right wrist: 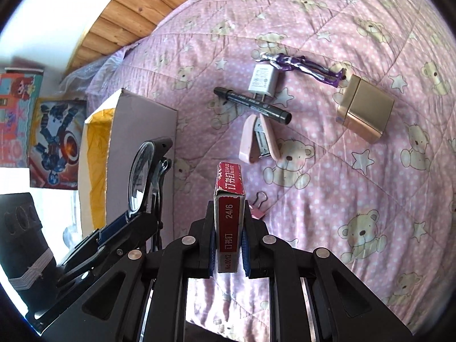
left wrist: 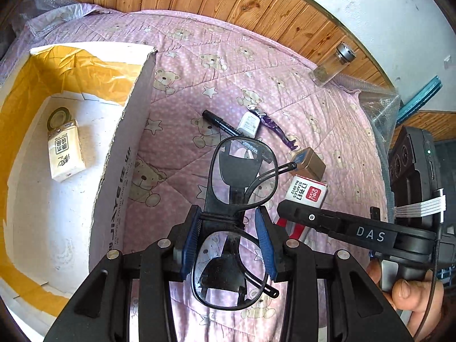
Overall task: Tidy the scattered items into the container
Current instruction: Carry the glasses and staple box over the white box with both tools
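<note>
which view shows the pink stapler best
The right wrist view: the stapler lies open and unobstructed on the quilt below the marker. In the left wrist view it is mostly hidden behind the glasses.

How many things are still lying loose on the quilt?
6: a marker, a charger, a purple figure, a gold box, a pink stapler and a binder clip beside the right claw. More may be hidden.
</note>
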Motion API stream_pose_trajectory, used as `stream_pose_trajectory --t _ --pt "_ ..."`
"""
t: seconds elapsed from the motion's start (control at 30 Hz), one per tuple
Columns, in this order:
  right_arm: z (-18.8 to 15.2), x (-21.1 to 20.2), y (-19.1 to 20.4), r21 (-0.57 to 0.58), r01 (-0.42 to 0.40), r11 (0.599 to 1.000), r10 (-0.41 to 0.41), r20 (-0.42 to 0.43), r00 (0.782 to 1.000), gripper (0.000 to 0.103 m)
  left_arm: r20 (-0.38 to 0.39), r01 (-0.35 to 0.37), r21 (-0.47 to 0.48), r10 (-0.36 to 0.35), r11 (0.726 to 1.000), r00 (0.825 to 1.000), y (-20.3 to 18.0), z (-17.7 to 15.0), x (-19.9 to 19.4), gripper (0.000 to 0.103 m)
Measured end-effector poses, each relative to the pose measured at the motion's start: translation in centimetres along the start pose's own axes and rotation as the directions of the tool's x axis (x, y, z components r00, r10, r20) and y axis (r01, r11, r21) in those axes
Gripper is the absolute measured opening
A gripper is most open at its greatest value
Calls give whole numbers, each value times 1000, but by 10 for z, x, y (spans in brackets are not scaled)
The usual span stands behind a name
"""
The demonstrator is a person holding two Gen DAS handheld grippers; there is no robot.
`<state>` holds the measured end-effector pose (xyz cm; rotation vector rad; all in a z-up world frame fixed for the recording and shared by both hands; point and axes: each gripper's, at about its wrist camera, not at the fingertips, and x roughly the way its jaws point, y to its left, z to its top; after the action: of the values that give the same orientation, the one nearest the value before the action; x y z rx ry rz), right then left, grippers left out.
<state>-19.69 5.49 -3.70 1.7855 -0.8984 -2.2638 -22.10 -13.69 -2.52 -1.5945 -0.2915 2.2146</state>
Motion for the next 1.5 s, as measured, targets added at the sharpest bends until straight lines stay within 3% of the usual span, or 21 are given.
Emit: stream_pose_trajectory --t 0.63,0.93,1.5 --pt "-20 -46 79 -250 -16 968 37 80 996 15 141 9 -15 -7 1000 990 9 -10 -78 40" --pt "-34 -56 126 -391 -6 920 45 93 995 15 202 10 -63 3 998 979 26 -22 -109 40" --pt "-48 -49 198 -553 -41 832 83 52 995 15 295 -1 -190 58 982 954 76 -41 -154 40"
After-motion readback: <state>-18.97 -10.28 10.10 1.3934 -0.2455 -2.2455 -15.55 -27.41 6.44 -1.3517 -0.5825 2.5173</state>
